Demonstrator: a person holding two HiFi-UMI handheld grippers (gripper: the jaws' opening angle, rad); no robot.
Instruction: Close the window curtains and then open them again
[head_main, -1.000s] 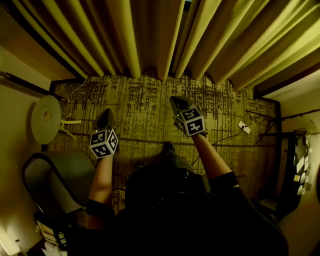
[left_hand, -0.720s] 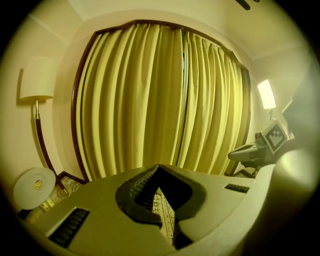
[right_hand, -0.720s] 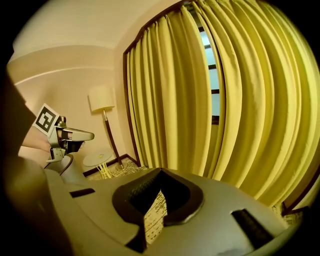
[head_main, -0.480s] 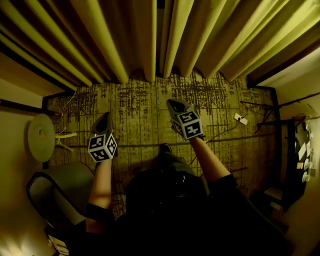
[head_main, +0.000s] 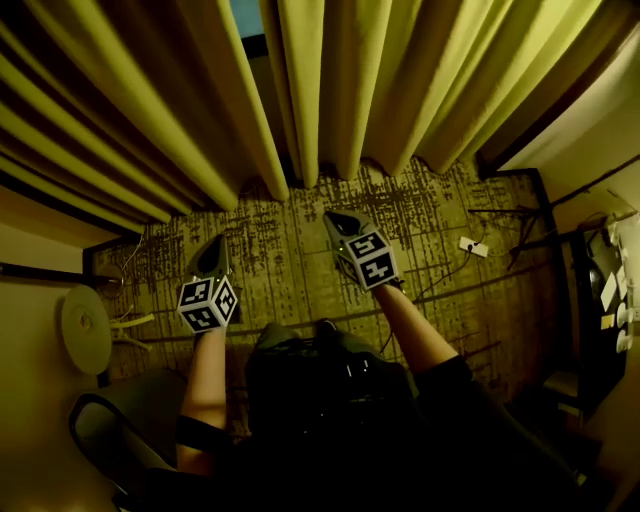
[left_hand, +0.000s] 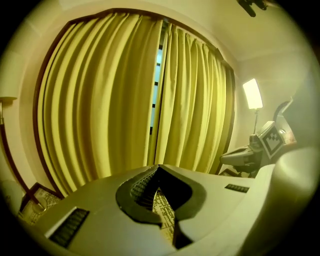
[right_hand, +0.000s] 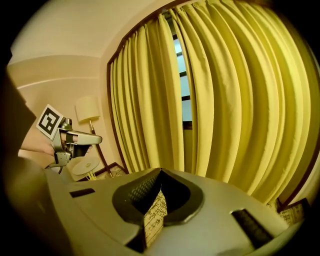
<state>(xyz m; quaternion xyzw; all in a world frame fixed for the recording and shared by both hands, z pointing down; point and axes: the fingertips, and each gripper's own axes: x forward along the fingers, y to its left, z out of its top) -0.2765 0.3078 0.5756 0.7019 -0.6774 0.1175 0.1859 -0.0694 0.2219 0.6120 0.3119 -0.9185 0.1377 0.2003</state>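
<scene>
Yellow pleated curtains (head_main: 330, 90) hang across the window, almost drawn together. A thin slit of window (head_main: 245, 18) shows between the left panel (left_hand: 100, 100) and the right panel (left_hand: 195, 100). Both grippers are held out over the patterned carpet, short of the cloth and touching nothing. My left gripper (head_main: 217, 242) is shut and empty, its tips (left_hand: 158, 168) aimed near the slit. My right gripper (head_main: 331, 216) is shut and empty too, its tips (right_hand: 160, 171) facing the curtain folds (right_hand: 240, 100). Each gripper view shows the other gripper off to the side.
A round white side table (head_main: 85, 328) and a dark chair (head_main: 115, 440) stand at the left. A white plug block with cables (head_main: 470, 245) lies on the carpet at the right. A lit floor lamp (left_hand: 253, 93) stands by the right wall, another lamp (right_hand: 89, 107) at the left.
The view has closed in on the curtains, and both grippers are nearer the cloth. The window slit has come into sight at the top. Both jaws stayed shut.
</scene>
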